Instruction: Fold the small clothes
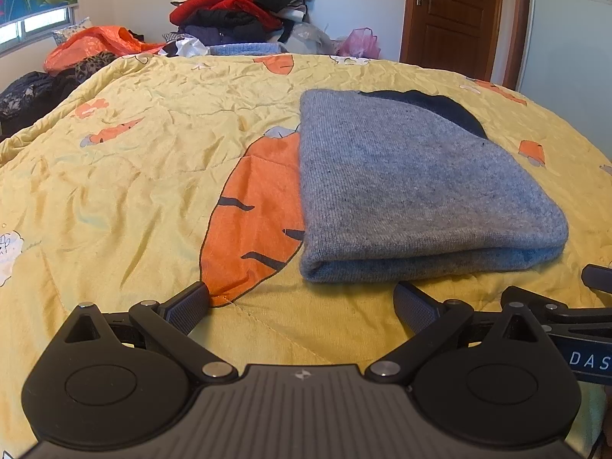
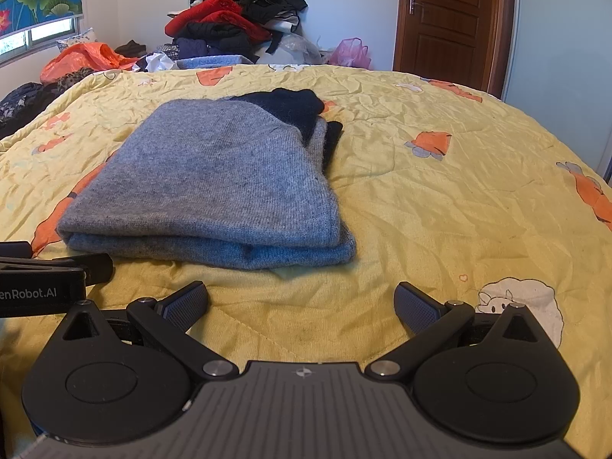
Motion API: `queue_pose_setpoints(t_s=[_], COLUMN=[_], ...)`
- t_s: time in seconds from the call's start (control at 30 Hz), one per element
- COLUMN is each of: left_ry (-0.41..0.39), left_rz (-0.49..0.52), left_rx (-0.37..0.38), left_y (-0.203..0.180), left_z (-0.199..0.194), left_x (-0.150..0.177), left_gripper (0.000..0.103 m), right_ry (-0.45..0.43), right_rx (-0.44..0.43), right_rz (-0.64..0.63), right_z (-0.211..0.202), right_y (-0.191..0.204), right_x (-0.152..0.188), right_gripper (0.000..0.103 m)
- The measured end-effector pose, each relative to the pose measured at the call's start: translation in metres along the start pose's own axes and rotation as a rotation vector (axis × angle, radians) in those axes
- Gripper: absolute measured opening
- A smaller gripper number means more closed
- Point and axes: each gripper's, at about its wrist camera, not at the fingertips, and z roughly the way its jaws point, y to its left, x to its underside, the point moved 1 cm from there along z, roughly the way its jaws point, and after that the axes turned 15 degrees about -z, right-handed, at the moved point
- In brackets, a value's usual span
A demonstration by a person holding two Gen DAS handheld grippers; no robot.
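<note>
Grey sweater (image 1: 417, 187) lies folded on the bed (image 1: 134, 176), dark trim showing at its far edge. Left gripper (image 1: 302, 302) spread wide, empty, just short of the sweater's near fold. Right gripper (image 2: 302, 302) likewise wide and empty, near the fold's right corner. Clothes pile (image 2: 237, 19) beyond the bed.

Bed: we see a yellow quilt (image 1: 153, 176) covering it, wrinkled, printed with orange carrots and small white sheep.
Near edge: we find a folded grey knit garment (image 2: 222, 179) lying flat on the quilt (a dark, nearly black piece (image 2: 294, 107) shows at its far end).
Far edge: a heap of red and black clothes (image 2: 237, 19) sits beyond it.
Far left corner: an orange bag (image 1: 95, 44) and dark fabrics.
</note>
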Motion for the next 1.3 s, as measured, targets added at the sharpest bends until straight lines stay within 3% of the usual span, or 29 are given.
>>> queue_pose_setpoints(t_s=[0.67,0.87,1.3], left_ry=[-0.009,0.038,0.012], left_rz=[0.027,-0.004,-0.024], left_rx=[0.006,0.033,0.057], left_y=[0.000,0.003,0.005], left_z=[0.000,-0.006,-0.026], left_x=[0.001,-0.005,-0.012], left_gripper=[0.103,0.103,0.103], right_ry=[0.000,-0.004,-0.001], right_rx=[-0.001,-0.006,-0.003], right_rz=[0.001,0.007,0.002], right_z=[0.000,-0.001,-0.002], right_y=[-0.001,-0.001,0.001], right_x=[0.000,0.001,0.001], right_gripper=[0.103,0.103,0.103])
